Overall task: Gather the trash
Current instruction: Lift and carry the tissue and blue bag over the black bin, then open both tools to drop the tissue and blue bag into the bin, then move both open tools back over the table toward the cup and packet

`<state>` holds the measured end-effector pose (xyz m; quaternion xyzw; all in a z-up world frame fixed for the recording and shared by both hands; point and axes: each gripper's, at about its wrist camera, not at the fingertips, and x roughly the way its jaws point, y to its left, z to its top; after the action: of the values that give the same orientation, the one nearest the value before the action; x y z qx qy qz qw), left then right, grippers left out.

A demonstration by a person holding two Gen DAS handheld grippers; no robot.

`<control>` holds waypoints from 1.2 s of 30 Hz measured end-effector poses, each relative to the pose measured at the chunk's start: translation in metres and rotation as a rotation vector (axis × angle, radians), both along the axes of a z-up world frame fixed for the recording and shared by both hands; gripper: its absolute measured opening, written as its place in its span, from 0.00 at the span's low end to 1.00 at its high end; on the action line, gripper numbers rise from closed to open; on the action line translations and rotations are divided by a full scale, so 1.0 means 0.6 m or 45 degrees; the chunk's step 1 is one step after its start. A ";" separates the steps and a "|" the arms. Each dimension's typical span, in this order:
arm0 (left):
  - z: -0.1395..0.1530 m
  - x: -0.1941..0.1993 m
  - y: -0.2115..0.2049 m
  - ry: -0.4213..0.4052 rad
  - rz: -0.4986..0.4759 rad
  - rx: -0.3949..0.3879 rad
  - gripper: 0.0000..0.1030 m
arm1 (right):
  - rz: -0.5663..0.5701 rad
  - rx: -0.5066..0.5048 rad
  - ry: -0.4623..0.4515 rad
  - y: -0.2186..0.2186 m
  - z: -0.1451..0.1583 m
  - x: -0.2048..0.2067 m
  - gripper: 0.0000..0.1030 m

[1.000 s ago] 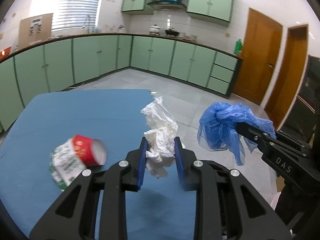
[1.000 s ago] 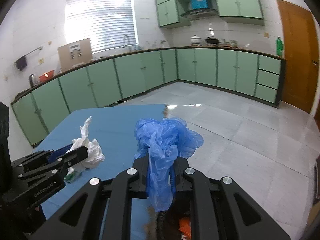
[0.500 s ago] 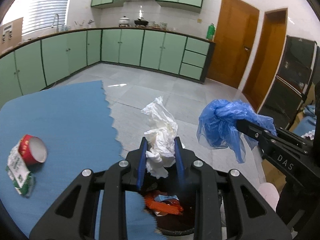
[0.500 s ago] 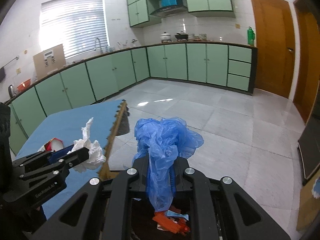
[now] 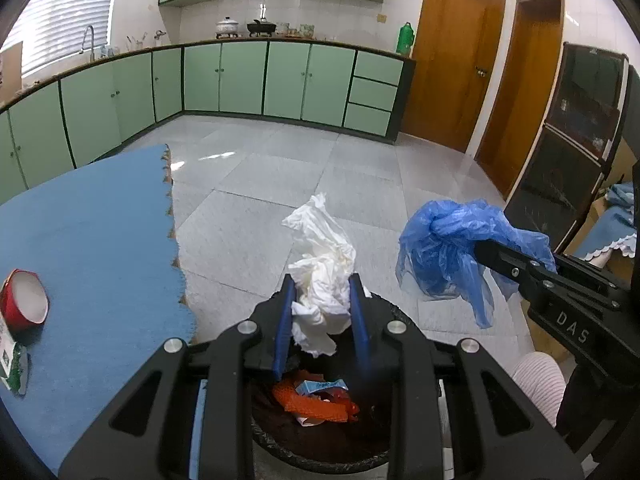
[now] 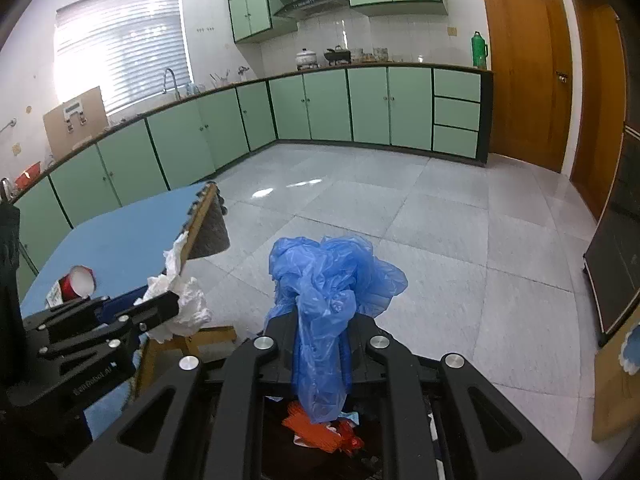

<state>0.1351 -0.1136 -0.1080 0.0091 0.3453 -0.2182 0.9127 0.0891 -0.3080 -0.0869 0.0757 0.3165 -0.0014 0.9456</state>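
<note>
Above bin (image 5: pixel 320 456): our left gripper (image 5: pixel 320 320) clamps white tissue wad (image 5: pixel 324 280), right gripper (image 6: pixel 322 356) clamps blue plastic bag (image 6: pixel 324 280); neither dropped yet. Red cup (image 5: pixel 24 306) and wrapper (image 5: pixel 12 364) left on blue table (image 5: pixel 100 240).

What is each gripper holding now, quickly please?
Left gripper: shut on white tissue.
Right gripper: shut on blue plastic bag.

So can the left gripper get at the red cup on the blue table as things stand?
Probably not yet: the left gripper is shut on crumpled white paper over the trash bin. The red cup lies unobstructed on the blue table, so release first.
</note>
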 end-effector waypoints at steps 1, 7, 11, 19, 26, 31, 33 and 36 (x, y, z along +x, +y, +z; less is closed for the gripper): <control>-0.004 0.002 -0.003 0.008 -0.005 0.005 0.25 | -0.003 0.001 0.011 -0.004 -0.006 0.001 0.14; -0.021 0.016 -0.023 0.047 -0.028 0.024 0.26 | -0.024 0.030 0.055 -0.026 -0.030 0.008 0.14; -0.022 0.029 -0.031 0.066 -0.032 0.029 0.32 | -0.022 0.044 0.075 -0.039 -0.041 0.016 0.18; -0.022 0.039 -0.025 0.069 -0.006 0.010 0.47 | -0.026 0.059 0.083 -0.050 -0.048 0.021 0.42; -0.005 0.036 0.002 0.037 0.049 -0.008 0.57 | -0.069 0.025 0.063 -0.045 -0.037 0.015 0.76; 0.013 0.028 0.037 0.006 0.109 -0.017 0.70 | -0.086 0.022 0.028 -0.030 -0.015 0.008 0.94; 0.023 0.027 0.057 -0.001 0.139 -0.024 0.72 | -0.078 0.026 0.017 -0.021 -0.005 0.008 0.94; 0.038 0.024 0.086 -0.018 0.182 -0.024 0.74 | -0.068 0.031 -0.003 -0.008 0.006 0.008 0.94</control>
<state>0.1496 -0.0621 -0.0852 -0.0226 0.3364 -0.1555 0.9285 0.0939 -0.3129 -0.0832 0.0956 0.3132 -0.0226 0.9446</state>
